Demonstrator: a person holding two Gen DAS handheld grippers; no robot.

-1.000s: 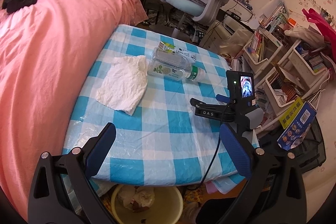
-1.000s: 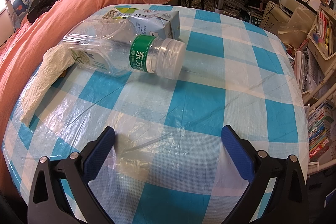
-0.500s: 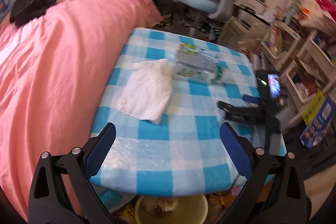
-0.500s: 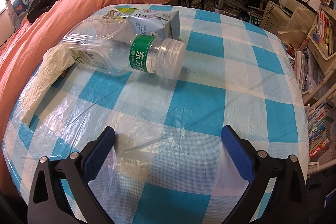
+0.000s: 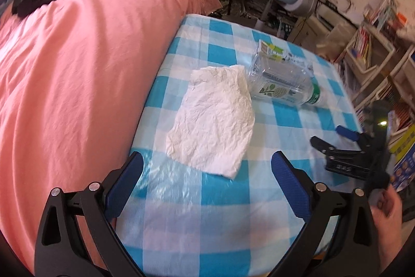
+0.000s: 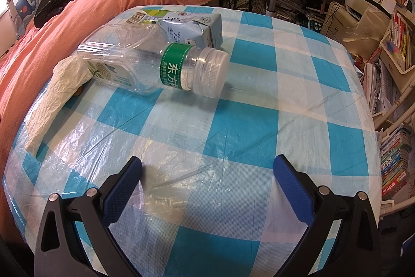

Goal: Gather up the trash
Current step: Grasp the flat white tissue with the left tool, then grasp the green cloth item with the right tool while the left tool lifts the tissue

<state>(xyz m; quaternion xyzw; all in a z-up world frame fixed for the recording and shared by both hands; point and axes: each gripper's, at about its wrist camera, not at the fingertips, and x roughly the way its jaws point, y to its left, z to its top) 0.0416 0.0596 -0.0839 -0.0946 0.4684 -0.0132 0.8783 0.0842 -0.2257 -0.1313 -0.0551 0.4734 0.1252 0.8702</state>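
Lying crumpled tissue (image 5: 212, 118) beside clear ribbed plastic bottle (image 6: 145, 64)

Bare checked tablecloth (image 6: 241, 121) ahead of the wide-spread right gripper (image 6: 207, 170), bottle (image 6: 145, 64) and carton (image 6: 189, 27) blocking far left, pink bedding (image 5: 77, 56) flanking left edge.

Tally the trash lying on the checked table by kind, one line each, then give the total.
Crumpled white tissue: 1
Clear plastic bottle, lying on its side: 1
Drink carton, lying behind the bottle: 1
Total: 3
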